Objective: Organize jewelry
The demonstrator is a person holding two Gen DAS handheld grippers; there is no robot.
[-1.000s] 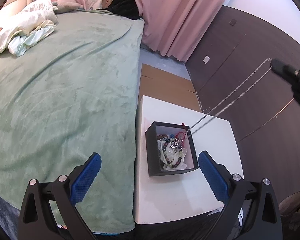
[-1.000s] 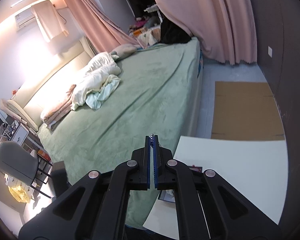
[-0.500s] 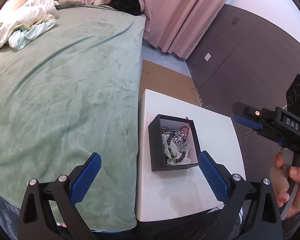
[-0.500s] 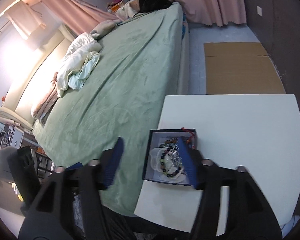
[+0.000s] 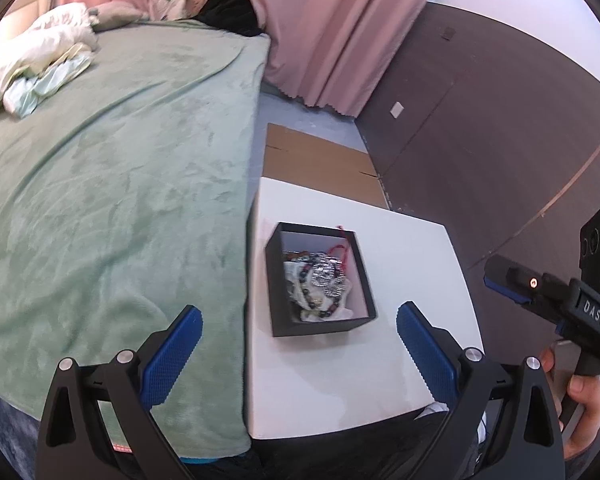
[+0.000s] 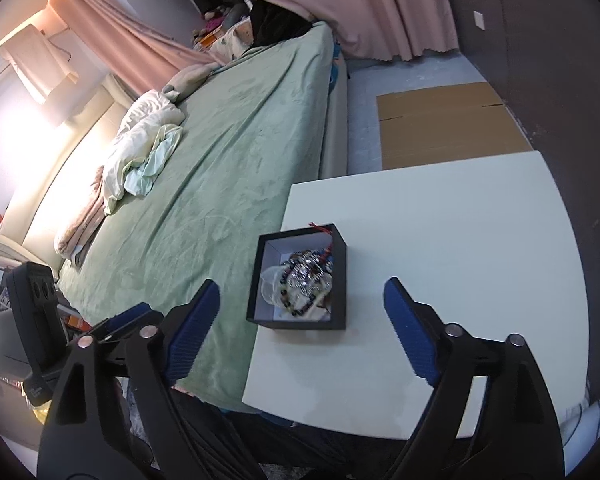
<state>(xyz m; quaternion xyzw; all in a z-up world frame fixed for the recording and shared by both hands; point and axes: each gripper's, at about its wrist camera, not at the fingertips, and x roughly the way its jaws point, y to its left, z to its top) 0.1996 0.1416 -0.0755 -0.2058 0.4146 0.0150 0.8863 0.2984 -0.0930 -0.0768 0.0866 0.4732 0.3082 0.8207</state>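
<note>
Green blanket at left, then the left gripper [image 5: 298,354] spread wide and empty — the black box [image 5: 320,326] of tangled jewelry [image 5: 325,280] sits on the white table [image 5: 404,240]. Right gripper [image 6: 300,322], equally spread, hovers near. Any next pick likely wants one strand pinched cleanly — not the clump.

A white worktop [image 6: 460,240] stands beside a bed [image 6: 236,152] covered with a green blanket. Pink curtains [image 5: 332,32] hang behind. Flattened cardboard [image 6: 444,124] lies on the grey floor [image 5: 300,116]. The adjacent wall [image 5: 480,120] is dark brown.
</note>
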